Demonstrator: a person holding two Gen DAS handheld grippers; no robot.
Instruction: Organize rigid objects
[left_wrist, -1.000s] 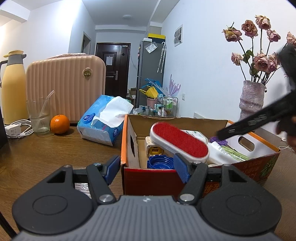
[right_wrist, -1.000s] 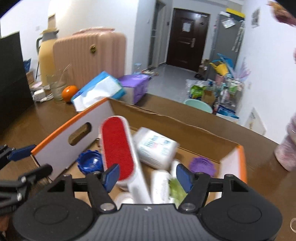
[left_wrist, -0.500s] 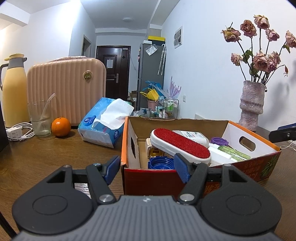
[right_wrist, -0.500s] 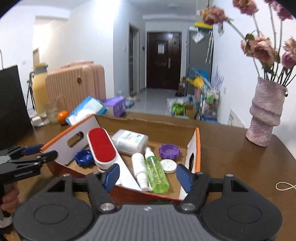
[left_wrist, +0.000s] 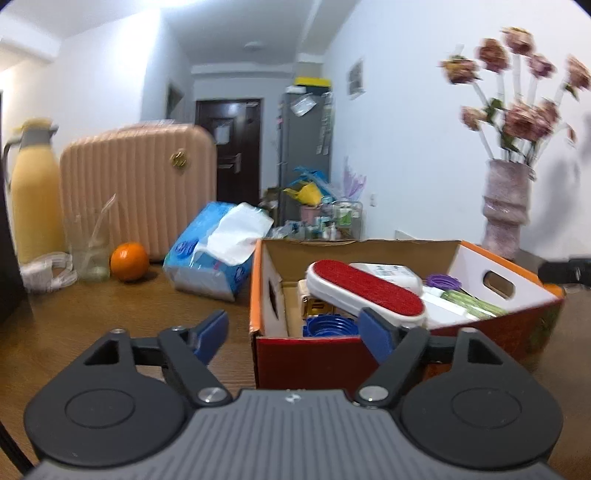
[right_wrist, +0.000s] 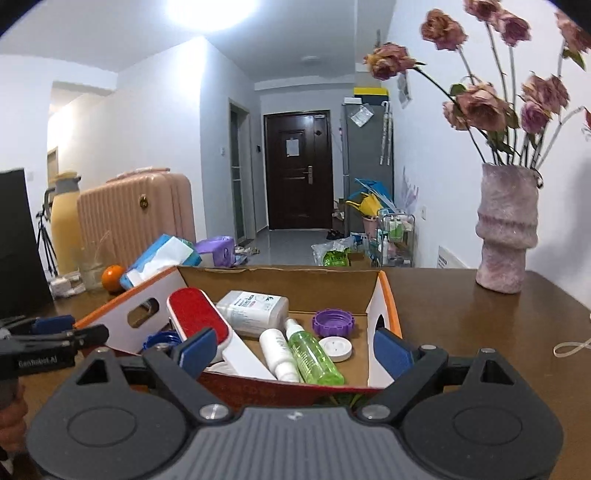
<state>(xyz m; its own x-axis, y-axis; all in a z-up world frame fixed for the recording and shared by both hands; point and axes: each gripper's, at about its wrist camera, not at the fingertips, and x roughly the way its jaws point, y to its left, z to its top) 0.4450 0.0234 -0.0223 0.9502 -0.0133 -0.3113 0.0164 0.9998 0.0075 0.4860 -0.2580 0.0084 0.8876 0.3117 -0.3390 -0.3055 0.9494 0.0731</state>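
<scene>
Lettering reading "GenRobot.AI" shows on the left gripper (right_wrist: 70, 330), whose blue-padded jaws, like those of the right gripper (right_wrist: 291, 350), stand wide apart and empty. Before both, the orange-rimmed cardboard box (right_wrist: 384, 295) on the brown wooden table (right_wrist: 480, 325) holds a red-faced white lint brush (right_wrist: 199, 317), a clear green spray bottle (right_wrist: 314, 358) and a white labelled bottle (right_wrist: 255, 308) whose print is unreadable.

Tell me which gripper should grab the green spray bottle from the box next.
Right, probably. The right gripper is open and faces the green spray bottle, which lies near its side of the box. From the left gripper, the lint brush lies in front of it.
</scene>
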